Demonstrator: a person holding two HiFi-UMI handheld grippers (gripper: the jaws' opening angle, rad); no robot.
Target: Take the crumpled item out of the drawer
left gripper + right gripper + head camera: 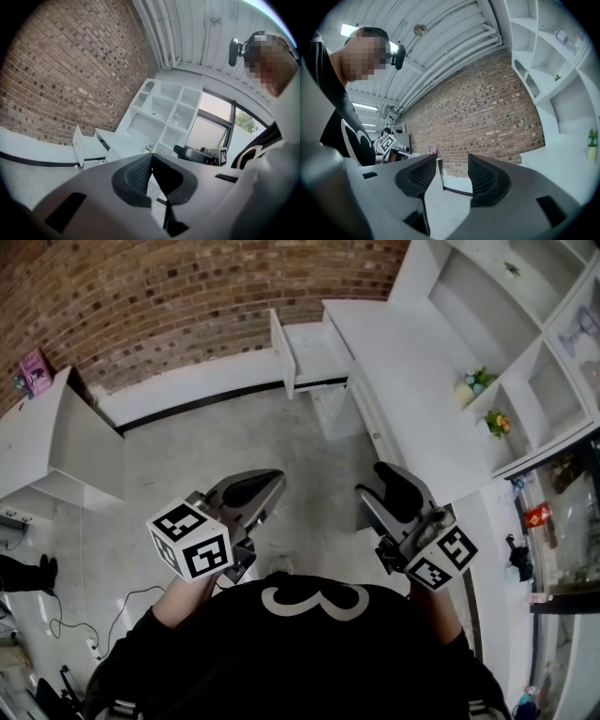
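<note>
- Nearest, at the bottom of the head view, is the person's black shirt [309,643] with a white figure on it.
- Just above it, in the lower middle, the left hand-held gripper [267,486] has its jaws together at the tips. Its own view shows nothing between them.
- Beside it, to the right, the right hand-held gripper [373,486] has its jaws apart. Its own view shows only floor and wall through the gap, so it carries nothing.
- Beyond both lies bare grey floor [234,442], which separates them from the furniture.
- In the upper middle the drawer [314,351] of the white surface [403,352] already stands pulled out, well apart from both grippers.
- The crumpled item should be inside this drawer, but from here the inside looks plain white and I cannot make the item out.
- Farther right is a white shelf unit [525,334], and the brick wall [169,296] closes the top.
- My judgement: the task is at its beginning. The approach, the grasp and the lifting out are all left to do.
</note>
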